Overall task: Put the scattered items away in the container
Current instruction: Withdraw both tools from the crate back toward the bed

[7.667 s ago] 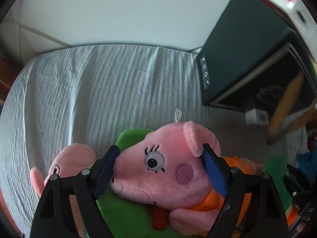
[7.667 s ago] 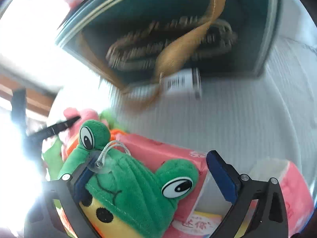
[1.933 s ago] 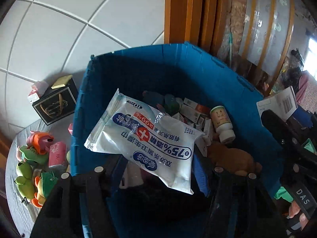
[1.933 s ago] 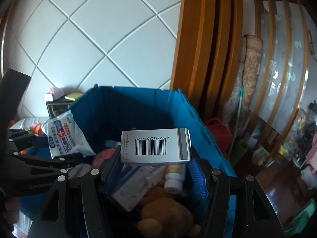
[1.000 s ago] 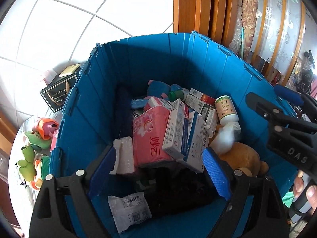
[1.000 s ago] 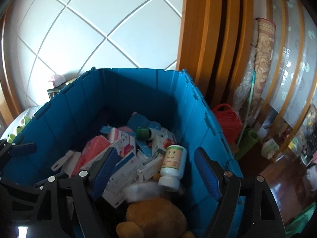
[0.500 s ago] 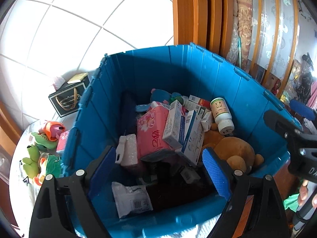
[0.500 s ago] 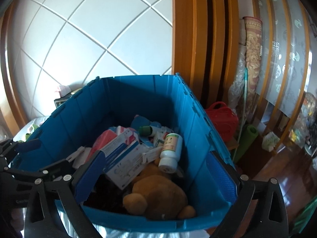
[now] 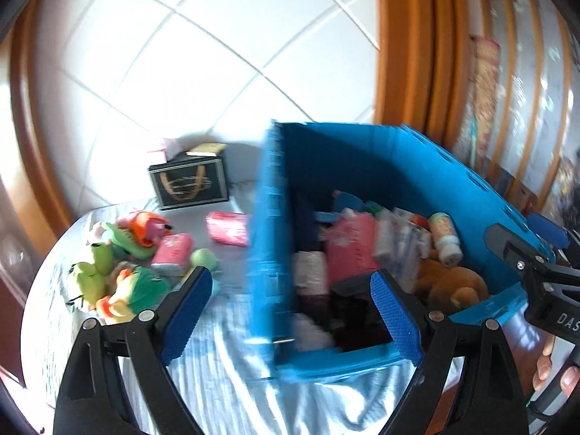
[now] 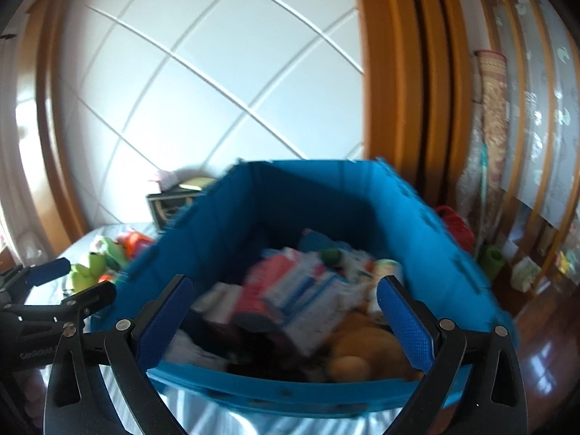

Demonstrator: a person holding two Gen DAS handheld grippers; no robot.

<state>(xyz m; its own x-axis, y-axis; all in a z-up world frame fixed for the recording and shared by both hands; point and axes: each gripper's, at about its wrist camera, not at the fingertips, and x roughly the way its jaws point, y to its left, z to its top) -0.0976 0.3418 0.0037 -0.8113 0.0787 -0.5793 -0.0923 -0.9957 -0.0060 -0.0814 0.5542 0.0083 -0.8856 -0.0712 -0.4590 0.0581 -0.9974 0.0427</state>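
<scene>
The blue crate stands on the striped bedsheet, filled with boxes, a pink tissue pack, a white bottle and a brown plush. Left of it lie scattered plush toys and two pink tissue packs. My left gripper is open and empty, held back over the crate's near left corner. My right gripper is open and empty in front of the crate. Both views are blurred.
A dark gift box stands against the white quilted headboard. Wooden frames rise at the right, with a red bag and clutter on the floor beside the crate. A hand shows at the lower right.
Both grippers have pulled back from the crate and swung left, so the toys on the bed come into view. The right jaws have opened wider since a second ago.
</scene>
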